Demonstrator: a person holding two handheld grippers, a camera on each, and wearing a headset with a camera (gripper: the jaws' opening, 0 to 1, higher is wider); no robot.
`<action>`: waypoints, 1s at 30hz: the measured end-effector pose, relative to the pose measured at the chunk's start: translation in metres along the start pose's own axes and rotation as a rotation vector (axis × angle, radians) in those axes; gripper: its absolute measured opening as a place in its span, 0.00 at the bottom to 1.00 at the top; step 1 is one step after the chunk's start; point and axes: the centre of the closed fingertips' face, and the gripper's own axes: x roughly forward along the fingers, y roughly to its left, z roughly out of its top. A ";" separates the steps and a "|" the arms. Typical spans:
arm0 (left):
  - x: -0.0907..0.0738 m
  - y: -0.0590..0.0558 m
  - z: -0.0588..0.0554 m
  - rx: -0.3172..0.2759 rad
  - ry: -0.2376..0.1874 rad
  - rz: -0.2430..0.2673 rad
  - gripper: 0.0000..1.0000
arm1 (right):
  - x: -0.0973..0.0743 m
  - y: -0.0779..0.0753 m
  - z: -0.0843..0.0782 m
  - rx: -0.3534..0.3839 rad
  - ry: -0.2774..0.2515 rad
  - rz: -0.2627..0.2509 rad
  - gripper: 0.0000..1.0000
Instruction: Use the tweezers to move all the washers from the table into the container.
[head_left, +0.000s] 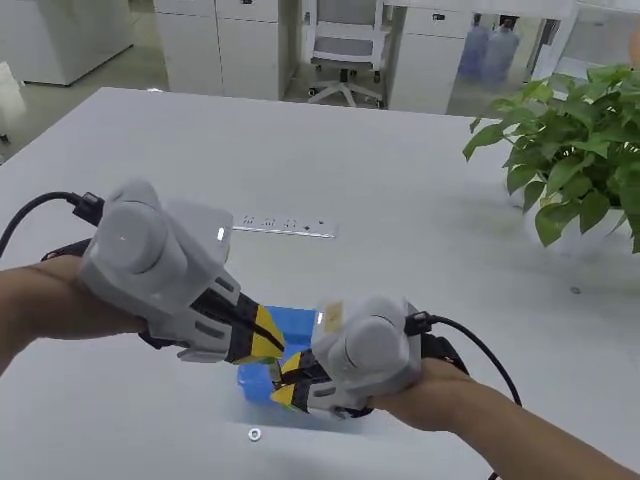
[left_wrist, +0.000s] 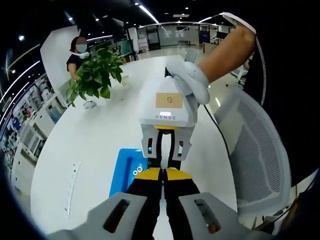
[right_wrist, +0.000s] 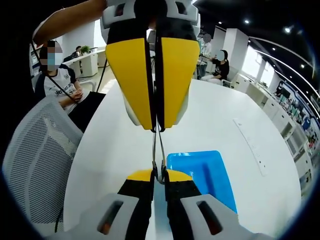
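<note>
A white table (head_left: 400, 170), potted plant (head_left: 570, 150), office chair (head_left: 345, 45) and cabinets (head_left: 220, 40) behind.

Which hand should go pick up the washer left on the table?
Probably right: both hold the tweezers, but the right hand-held gripper sits nearer the washer than the left hand-held gripper.

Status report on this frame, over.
Left hand-held gripper and right hand-held gripper both shut on the tweezers, over the blue container. Some washers inside; one washer on the table. Nothing in the way.

Headset above — gripper views face-to-face over container (head_left: 292, 322)
</note>
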 end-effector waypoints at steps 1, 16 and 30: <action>0.000 0.002 0.001 0.004 0.000 0.001 0.04 | -0.001 -0.003 0.000 0.001 -0.001 -0.004 0.10; 0.010 0.032 0.001 0.025 -0.011 0.011 0.04 | -0.001 -0.035 -0.008 0.010 0.005 -0.034 0.10; 0.028 0.052 -0.011 0.012 -0.014 0.007 0.04 | 0.010 -0.053 -0.028 0.031 0.016 -0.025 0.10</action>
